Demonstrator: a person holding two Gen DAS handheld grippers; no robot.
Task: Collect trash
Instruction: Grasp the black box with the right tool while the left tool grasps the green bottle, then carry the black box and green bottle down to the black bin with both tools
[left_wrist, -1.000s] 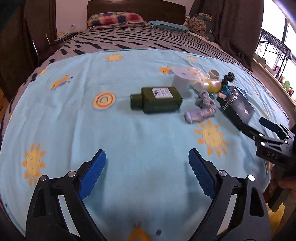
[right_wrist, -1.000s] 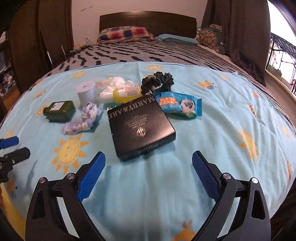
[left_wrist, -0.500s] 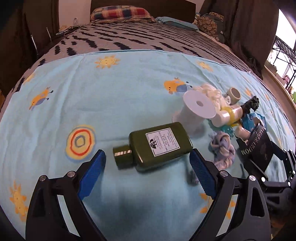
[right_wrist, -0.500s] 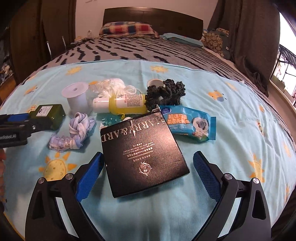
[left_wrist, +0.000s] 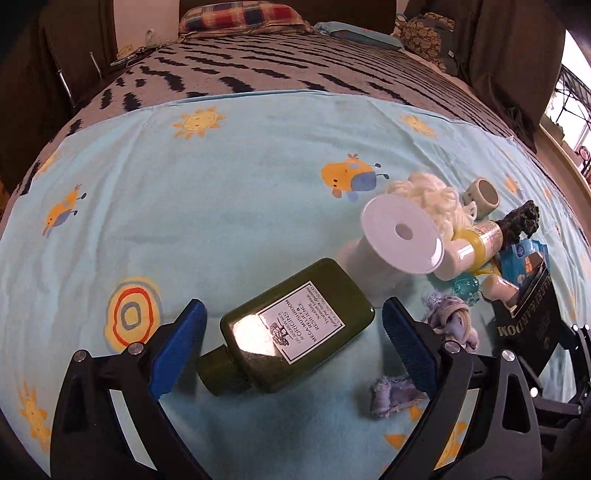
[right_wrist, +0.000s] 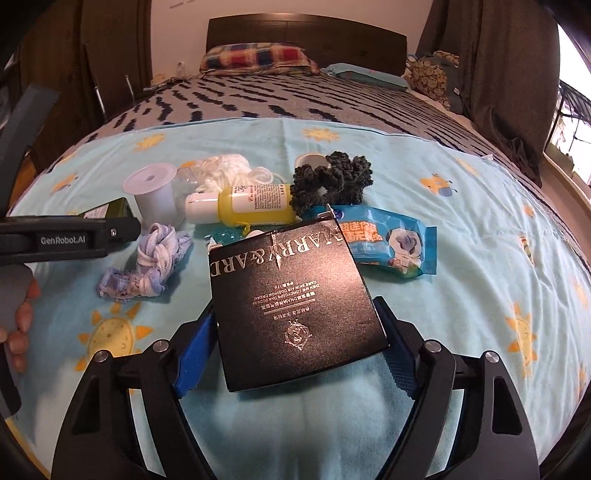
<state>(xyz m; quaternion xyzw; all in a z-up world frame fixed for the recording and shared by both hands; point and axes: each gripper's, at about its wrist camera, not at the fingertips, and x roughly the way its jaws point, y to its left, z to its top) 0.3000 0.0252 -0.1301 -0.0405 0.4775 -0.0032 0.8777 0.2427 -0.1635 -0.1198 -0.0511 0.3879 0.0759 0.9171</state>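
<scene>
A dark green bottle (left_wrist: 291, 328) lies on its side on the light blue sheet (left_wrist: 221, 184). My left gripper (left_wrist: 293, 350) is open with the bottle between its blue pads, not touching it. A black box (right_wrist: 291, 295) lies flat in the right wrist view. My right gripper (right_wrist: 295, 354) is open and straddles the box's near end, its pads close to the box's sides. The box also shows in the left wrist view (left_wrist: 524, 314). The green bottle's end shows behind the left gripper in the right wrist view (right_wrist: 110, 212).
Beside them lie a white spool (right_wrist: 153, 192), a yellow bottle (right_wrist: 251, 206), white yarn (right_wrist: 225, 166), a dark scrunchie (right_wrist: 332, 181), a blue wipes packet (right_wrist: 391, 240), a knotted blue-white cloth (right_wrist: 151, 266) and a small roll (left_wrist: 484, 195). The bed runs back to a plaid pillow (right_wrist: 255, 59).
Both grippers have moved forward and down. The green bottle now sits between the left pads, and the black box between the right pads. Both stay open.
</scene>
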